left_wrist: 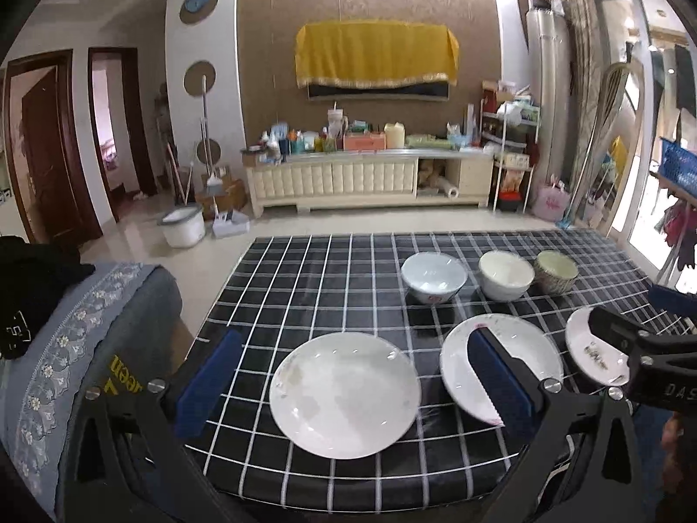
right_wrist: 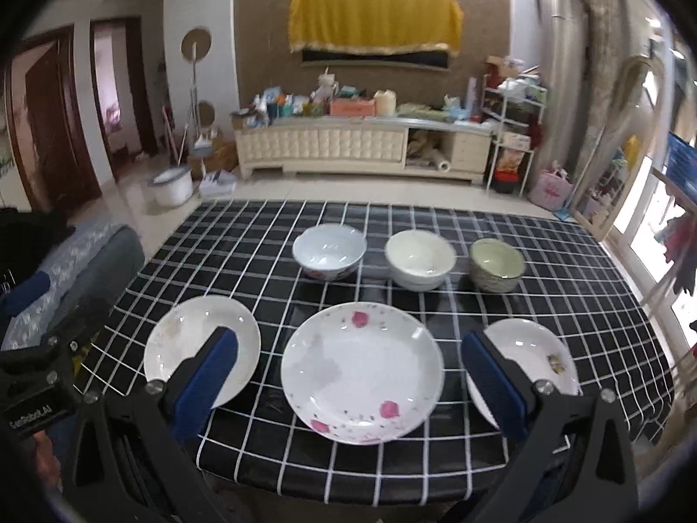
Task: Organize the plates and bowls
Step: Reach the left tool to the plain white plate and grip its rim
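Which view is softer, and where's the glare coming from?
Right wrist view is softer: motion blur smears the curtain and window side, though the floral plate stays fairly crisp. Left wrist view is sharper, with daylight blowing out the balcony door and sheen on the checked tablecloth. Both show heavy fisheye bending and dark corner vignetting.

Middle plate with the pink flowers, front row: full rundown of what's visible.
The flowered plate is round, white and glossy, ceramic by its look, with pink blossoms and small specks scattered round its rim. It is shallow, empty and lies flat on the black checked tablecloth, between two plainer plates and in front of three bowls. Nothing else touches it; the right hand-held gripper is open, its blue-padded fingers either side in view.
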The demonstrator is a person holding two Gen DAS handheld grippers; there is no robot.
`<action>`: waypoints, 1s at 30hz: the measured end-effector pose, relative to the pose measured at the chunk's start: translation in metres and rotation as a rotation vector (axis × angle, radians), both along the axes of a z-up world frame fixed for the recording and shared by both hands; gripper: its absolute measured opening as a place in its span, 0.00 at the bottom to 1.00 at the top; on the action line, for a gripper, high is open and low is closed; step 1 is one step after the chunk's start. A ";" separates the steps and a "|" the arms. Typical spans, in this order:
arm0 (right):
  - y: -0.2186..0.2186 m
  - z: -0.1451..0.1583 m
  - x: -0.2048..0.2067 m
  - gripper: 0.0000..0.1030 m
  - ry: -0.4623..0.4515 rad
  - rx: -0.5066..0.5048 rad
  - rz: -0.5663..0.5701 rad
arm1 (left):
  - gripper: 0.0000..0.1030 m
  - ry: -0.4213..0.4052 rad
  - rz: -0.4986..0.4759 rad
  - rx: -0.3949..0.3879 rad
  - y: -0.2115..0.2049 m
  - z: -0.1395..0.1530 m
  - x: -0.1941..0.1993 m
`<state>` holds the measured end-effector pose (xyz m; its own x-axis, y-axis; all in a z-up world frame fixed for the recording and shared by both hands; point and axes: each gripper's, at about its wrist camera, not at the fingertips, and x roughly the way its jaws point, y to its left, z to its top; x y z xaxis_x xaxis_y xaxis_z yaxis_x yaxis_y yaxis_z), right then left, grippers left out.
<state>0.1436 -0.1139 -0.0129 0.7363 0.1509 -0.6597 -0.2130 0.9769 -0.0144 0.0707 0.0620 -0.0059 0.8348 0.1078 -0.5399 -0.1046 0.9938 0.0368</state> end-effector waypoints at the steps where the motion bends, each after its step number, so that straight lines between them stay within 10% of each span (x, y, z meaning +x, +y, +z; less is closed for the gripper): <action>1: 0.010 -0.006 0.009 1.00 0.014 -0.017 -0.006 | 1.00 0.003 0.003 -0.001 0.005 -0.004 0.003; 22: 0.113 -0.103 0.094 0.90 0.227 -0.099 0.288 | 1.00 0.357 0.195 -0.151 0.113 -0.132 0.089; 30: 0.132 -0.130 0.114 0.86 0.309 -0.109 0.346 | 0.71 0.470 0.182 -0.188 0.122 -0.165 0.099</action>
<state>0.2577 0.0180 -0.1429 0.4218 0.2706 -0.8654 -0.5362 0.8441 0.0026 0.1699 0.1838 -0.1705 0.4756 0.0937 -0.8747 -0.2908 0.9552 -0.0558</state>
